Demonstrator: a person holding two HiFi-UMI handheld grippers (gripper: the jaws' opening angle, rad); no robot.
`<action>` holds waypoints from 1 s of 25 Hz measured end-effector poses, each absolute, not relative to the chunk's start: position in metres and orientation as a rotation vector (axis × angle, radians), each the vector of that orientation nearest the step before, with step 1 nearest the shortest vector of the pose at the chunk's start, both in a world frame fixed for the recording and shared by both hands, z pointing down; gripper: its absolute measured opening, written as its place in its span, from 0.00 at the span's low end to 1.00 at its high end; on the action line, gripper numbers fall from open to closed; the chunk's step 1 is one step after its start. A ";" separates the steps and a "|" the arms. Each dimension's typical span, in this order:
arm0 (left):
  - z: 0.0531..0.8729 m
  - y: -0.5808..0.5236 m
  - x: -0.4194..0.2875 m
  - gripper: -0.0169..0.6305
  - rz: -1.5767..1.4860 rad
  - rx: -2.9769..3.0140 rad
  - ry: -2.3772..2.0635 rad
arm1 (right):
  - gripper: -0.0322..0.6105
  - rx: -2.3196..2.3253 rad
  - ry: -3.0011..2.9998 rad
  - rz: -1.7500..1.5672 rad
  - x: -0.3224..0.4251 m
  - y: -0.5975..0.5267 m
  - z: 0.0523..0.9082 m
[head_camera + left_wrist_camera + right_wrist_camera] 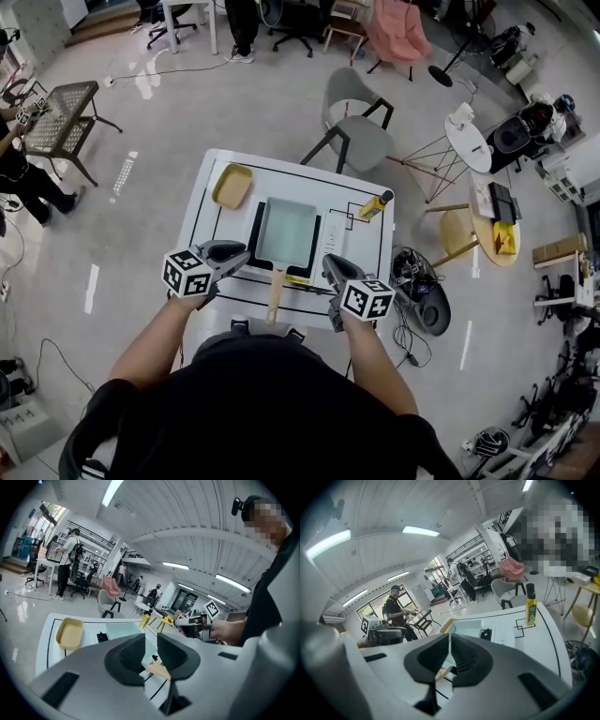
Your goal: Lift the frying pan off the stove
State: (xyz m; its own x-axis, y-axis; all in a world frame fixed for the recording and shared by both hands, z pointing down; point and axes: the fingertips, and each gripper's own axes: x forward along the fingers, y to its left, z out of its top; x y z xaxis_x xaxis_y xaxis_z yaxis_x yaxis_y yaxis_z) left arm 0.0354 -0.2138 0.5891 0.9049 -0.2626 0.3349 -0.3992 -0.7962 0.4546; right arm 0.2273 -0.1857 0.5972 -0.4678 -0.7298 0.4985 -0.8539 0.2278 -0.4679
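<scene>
Left gripper [242, 254] fingers [126, 660] slightly spread, right gripper [329, 262] fingers pressed together, both empty, flanking the frying pan [286, 232] handle [276, 292], likely for pickup.

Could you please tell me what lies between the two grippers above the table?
The frying pan's wooden handle lies between the left gripper and right gripper, as the head view shows.

Bright overhead strip lights [112, 491], fisheye-warped edges

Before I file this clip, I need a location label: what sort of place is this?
Probably an open-plan lab or office, not a home kitchen: the frying pan and stove sit on a marked white table, with office chairs around.
</scene>
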 end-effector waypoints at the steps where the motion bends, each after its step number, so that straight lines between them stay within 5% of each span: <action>1: 0.592 -0.213 0.036 0.16 0.351 2.528 -0.476 | 0.08 1.499 -2.322 1.078 0.225 -0.185 0.600; 25: 0.665 -0.155 0.065 0.33 0.489 2.314 -0.351 | 0.27 1.112 -2.355 1.386 0.174 -0.161 0.668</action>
